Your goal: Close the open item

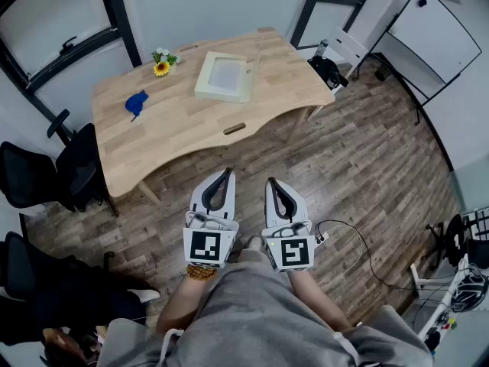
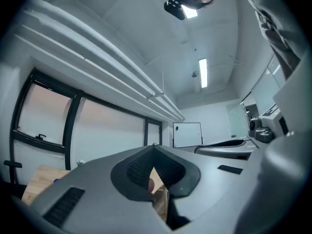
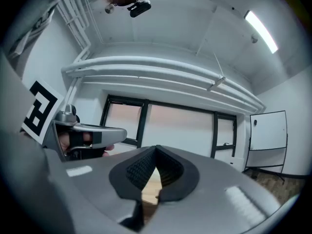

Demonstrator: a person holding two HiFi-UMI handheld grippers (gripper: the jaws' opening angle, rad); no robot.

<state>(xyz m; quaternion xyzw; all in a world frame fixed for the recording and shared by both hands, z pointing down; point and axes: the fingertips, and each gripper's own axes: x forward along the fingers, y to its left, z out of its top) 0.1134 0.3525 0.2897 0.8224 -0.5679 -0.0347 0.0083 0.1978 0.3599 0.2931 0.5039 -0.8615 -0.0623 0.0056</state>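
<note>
While nothing on the table is being handled, the holdings read as follows, left to right. Black chairs (image 1: 46, 178): standing off the table's left end, clear of the walking path. Wooden table (image 1: 191, 140): well ahead of the person, likely beyond reach from this standing spot. Blue object (image 1: 136, 103): toward the table's left, too small to identify. Sunflower sprig (image 1: 161, 66): by the far edge, apart from the task's thing. Left gripper (image 1: 225, 176): jaws pressed together on nothing, held low before the waist and pointing forward, probably a carrying posture. Cream box (image 1: 223, 76): the likely open item, lying flat near the table's far side; a faint clear lid seems to stand up along its right side, not certain. Small wooden piece (image 1: 234, 128): at the near edge, purpose unclear. Right gripper (image 1: 273, 183): likewise clamped together and empty, just beside its partner. Judgement: approach not begun; closing the box calls for stepping up to the table first.
</note>
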